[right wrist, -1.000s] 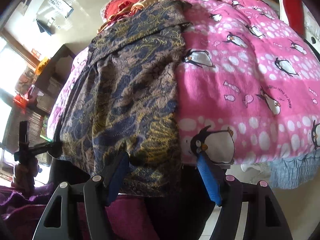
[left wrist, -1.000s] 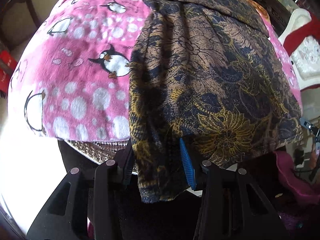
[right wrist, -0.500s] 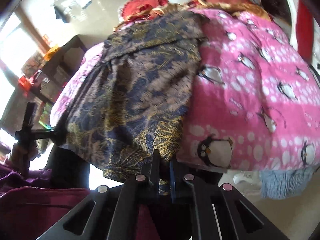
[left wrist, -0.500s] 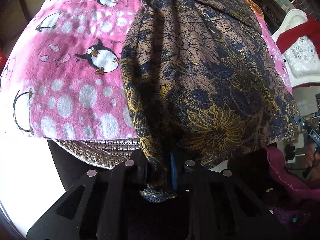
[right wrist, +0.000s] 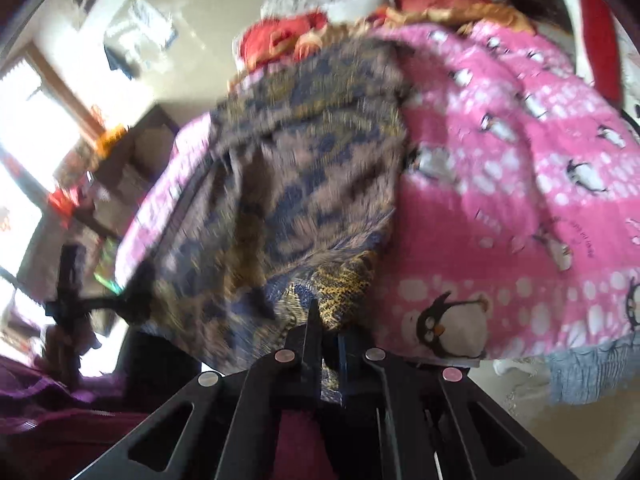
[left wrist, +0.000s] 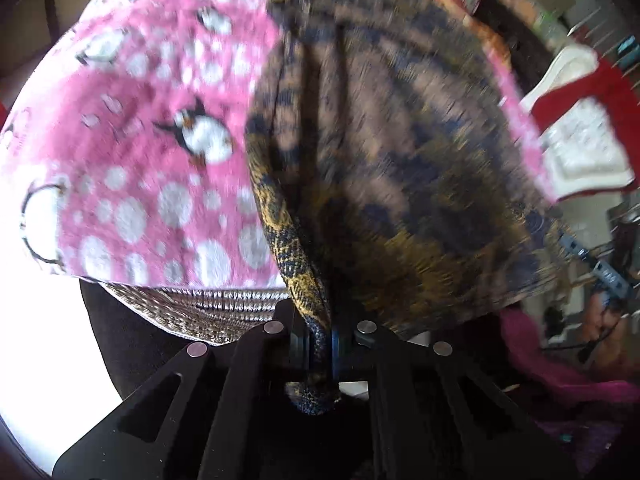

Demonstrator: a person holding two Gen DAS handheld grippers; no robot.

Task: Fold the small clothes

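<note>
— Where's the garment (left wrist: pixel 400 152)?
— On the pink blanket (left wrist: pixel 140 160) on the bed. Your left gripper (left wrist: pixel 320 350) and right gripper (right wrist: pixel 329 350) have just clamped its near hem corners.
— How does it handle?
— Soft, light, floppy; hold the corners.

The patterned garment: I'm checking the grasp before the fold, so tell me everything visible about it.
The patterned garment is thin woven cloth, brown and navy with gold florals. It lies spread lengthwise over the pink penguin blanket. Its near hem is bunched and pinched at both corners, by the left gripper and the right gripper.
</note>
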